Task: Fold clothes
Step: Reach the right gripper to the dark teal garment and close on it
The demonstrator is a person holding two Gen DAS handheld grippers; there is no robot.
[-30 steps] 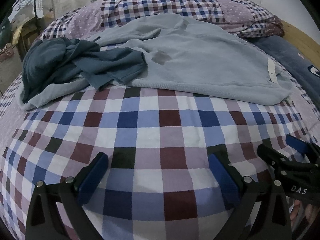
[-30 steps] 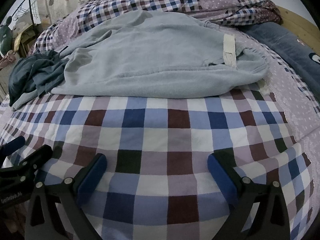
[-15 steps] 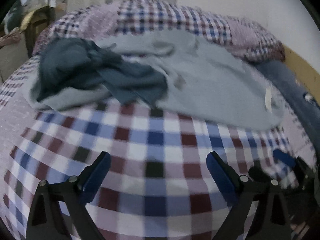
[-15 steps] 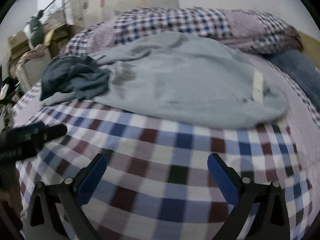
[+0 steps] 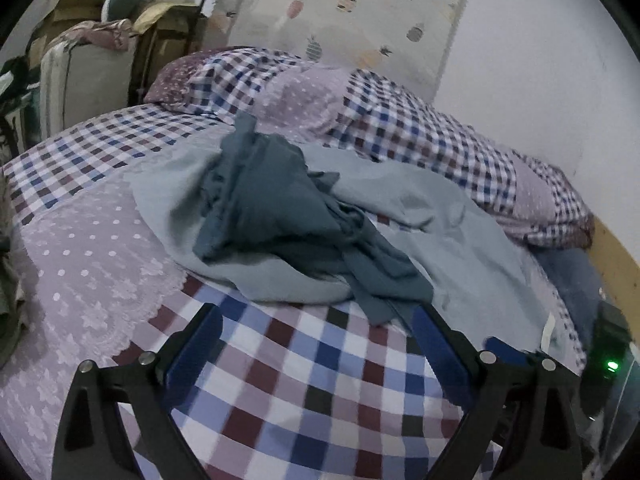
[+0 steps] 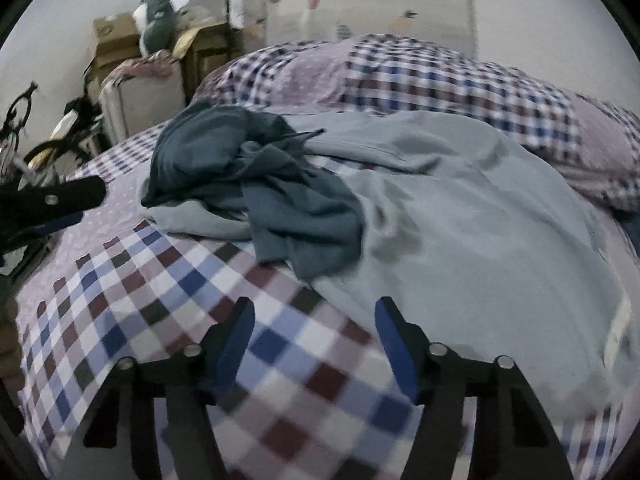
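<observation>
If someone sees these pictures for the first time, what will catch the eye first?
Probably the crumpled dark teal garment, lying in a heap on a large pale grey-blue garment spread across the checked bedsheet. Below, both the left gripper and right gripper are open and empty.

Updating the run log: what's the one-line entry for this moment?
left gripper: open, empty | right gripper: open, empty | dark teal garment: crumpled on light blue garment

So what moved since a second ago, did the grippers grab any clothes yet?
Nothing grabbed yet. Both grippers swung left toward the dark blue garment, and the right gripper narrowed its jaws but holds nothing. The left gripper stays wide open. The dark garment still lies crumpled on the light grey garment, unmoved on the checked bedspread.
</observation>
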